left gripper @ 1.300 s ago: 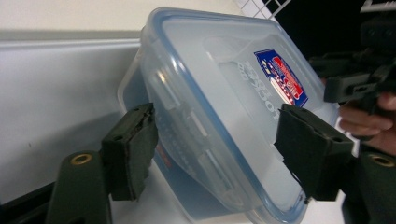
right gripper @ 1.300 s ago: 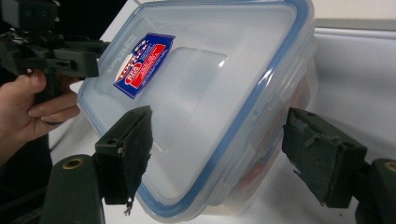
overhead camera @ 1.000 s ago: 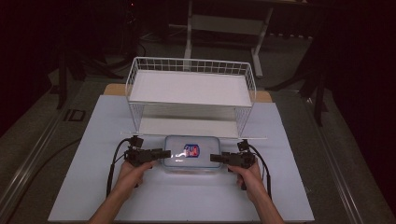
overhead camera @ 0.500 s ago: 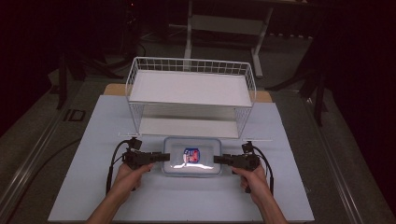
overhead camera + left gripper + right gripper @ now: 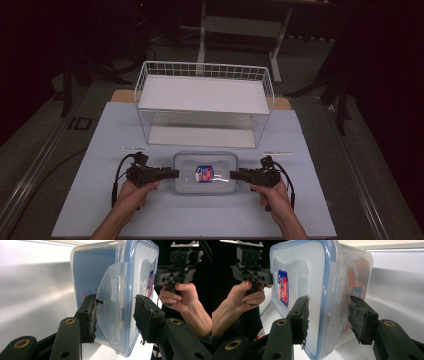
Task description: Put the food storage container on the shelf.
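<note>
A clear plastic container (image 5: 206, 172) with a blue-rimmed lid and a red-and-blue label lies flat on the white mat. My left gripper (image 5: 175, 174) is at its left end and my right gripper (image 5: 232, 175) at its right end. In the left gripper view the container (image 5: 112, 290) has its end latch between the spread jaws of the left gripper (image 5: 116, 315), with a gap on the lid side. In the right gripper view the right gripper (image 5: 328, 315) likewise straddles the container (image 5: 312, 277), open. Each view shows the other hand and gripper beyond (image 5: 175, 275) (image 5: 252, 272).
A white two-tier wire rack (image 5: 205, 95) stands just behind the container. The pale mat (image 5: 100, 150) covers the table, with two small white strips (image 5: 134, 148) (image 5: 277, 153) beside the rack's front corners. Dark floor and a stand lie beyond.
The container and both grippers have shifted a little toward the person's side of the table. The hands stay at its two ends.
</note>
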{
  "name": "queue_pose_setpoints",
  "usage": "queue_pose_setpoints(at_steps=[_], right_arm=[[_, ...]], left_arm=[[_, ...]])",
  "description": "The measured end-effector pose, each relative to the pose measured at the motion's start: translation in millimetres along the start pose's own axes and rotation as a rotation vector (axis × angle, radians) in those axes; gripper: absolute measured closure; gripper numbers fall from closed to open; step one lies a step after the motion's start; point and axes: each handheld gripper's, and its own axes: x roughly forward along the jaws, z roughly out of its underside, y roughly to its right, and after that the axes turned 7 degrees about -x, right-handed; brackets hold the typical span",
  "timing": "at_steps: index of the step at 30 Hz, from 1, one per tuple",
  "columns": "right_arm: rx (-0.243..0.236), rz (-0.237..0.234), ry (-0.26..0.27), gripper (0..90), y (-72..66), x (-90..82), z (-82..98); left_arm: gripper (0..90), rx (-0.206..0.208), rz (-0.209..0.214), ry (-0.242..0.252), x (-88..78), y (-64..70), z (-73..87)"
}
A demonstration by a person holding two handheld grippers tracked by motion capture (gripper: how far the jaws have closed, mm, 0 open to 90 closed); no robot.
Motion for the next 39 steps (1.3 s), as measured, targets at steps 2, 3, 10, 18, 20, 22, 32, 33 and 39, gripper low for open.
queue_pose_setpoints(at_steps=[2,3,10,18,20,22,32,33,39], right_arm=[[-0.004,0.001,0.0,52.0,-0.4,0.0,0.2],[-0.006,0.002,0.0,52.0,-0.6,0.1,0.2],[-0.015,0.034,0.004,51.0,-6.4,1.8,0.4],[-0.056,0.064,0.021,51.4,-14.4,4.2,-1.3],[-0.054,0.065,0.031,51.5,-14.8,3.5,-1.5],[-0.058,0.063,0.042,51.5,-15.6,2.5,-2.0],[-0.077,0.067,0.075,51.5,-23.0,-0.9,-6.4],[-0.079,0.067,0.078,51.5,-23.6,-1.1,-6.9],[-0.1,0.069,0.094,51.5,-28.1,-4.7,-11.1]], left_arm=[[53.9,0.004,-0.001,0.002,-0.3,0.2,0.7],[53.9,0.004,-0.004,0.006,-0.3,0.8,1.2],[50.3,0.024,-0.074,0.049,2.5,9.9,5.6],[48.8,0.036,-0.105,0.079,0.1,12.8,6.2],[48.8,0.039,-0.105,0.083,-0.3,14.3,6.1],[48.8,0.047,-0.106,0.092,-1.3,16.4,5.6],[48.8,0.068,-0.109,0.119,-7.7,24.7,1.3],[48.8,0.073,-0.11,0.121,-8.5,25.5,0.8],[48.8,0.092,-0.108,0.13,-11.7,31.6,-2.9]])
